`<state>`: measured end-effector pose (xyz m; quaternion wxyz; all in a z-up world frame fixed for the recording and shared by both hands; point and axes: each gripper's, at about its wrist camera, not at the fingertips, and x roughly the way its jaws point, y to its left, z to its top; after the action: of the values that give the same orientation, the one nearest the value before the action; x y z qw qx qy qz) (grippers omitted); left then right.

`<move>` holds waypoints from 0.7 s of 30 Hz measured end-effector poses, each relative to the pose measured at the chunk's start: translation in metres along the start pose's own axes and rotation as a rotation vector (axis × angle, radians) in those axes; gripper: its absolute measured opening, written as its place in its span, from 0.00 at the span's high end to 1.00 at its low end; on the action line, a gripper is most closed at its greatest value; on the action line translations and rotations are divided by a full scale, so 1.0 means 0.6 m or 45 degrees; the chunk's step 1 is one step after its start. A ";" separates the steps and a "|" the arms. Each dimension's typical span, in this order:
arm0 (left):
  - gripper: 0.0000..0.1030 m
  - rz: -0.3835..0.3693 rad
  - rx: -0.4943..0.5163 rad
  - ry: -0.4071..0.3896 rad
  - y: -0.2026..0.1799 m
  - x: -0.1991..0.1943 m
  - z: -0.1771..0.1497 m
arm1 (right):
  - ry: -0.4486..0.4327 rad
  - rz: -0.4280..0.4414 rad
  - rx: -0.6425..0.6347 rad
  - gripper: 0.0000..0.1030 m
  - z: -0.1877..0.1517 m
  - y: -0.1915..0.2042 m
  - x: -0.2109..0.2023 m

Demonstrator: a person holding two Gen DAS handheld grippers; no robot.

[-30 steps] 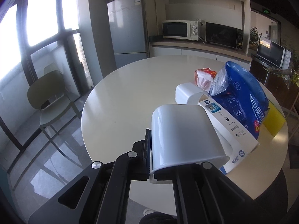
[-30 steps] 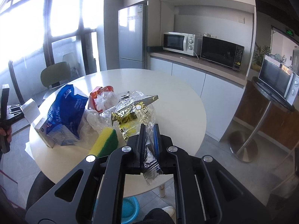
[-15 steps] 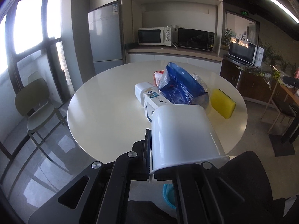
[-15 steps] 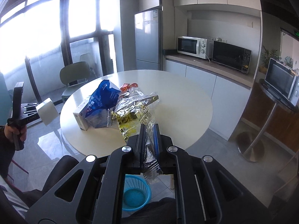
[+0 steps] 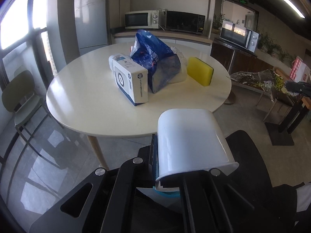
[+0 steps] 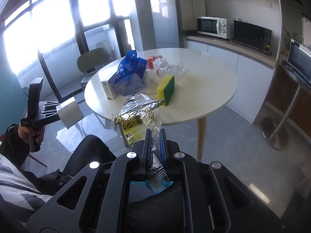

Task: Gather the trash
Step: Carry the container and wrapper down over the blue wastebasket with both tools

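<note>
My left gripper (image 5: pixel 169 167) is shut on a white plastic cup (image 5: pixel 188 141), held off the table's near edge over the floor; it also shows in the right wrist view (image 6: pixel 69 114). My right gripper (image 6: pixel 154 145) is shut on a crinkled gold and clear foil wrapper (image 6: pixel 140 118), held away from the table. On the round white table (image 5: pixel 87 101) lie a white HP box (image 5: pixel 130 79), a blue plastic bag (image 5: pixel 155 58), a yellow sponge (image 5: pixel 200 70) and clear wrappers (image 6: pixel 167 69).
A teal bin rim (image 5: pixel 167 193) shows just under the left gripper, and under the right gripper (image 6: pixel 140 184). A green chair (image 5: pixel 17 97) stands left of the table. My legs sit below both grippers. Counter with microwaves (image 5: pixel 143 19) is at the back.
Both grippers have pulled back from the table and lower, still holding the cup and the wrapper. The table now looks farther off in both views.
</note>
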<state>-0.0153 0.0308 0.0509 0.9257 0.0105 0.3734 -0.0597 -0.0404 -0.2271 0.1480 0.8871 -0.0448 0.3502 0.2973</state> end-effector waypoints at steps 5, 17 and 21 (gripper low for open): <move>0.98 -0.027 -0.014 0.083 -0.010 0.031 -0.032 | 0.070 0.062 -0.002 0.93 -0.029 0.004 0.021; 0.98 -0.068 -0.024 0.293 -0.029 0.133 -0.092 | 0.262 0.114 0.054 0.92 -0.087 0.002 0.127; 0.98 -0.099 -0.069 0.375 -0.030 0.172 -0.109 | 0.330 0.130 0.094 0.92 -0.102 -0.003 0.173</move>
<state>0.0112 0.0068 -0.0676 0.8578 -0.0202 0.5068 -0.0831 -0.0157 -0.1946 0.0343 0.8192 -0.0325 0.4744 0.3206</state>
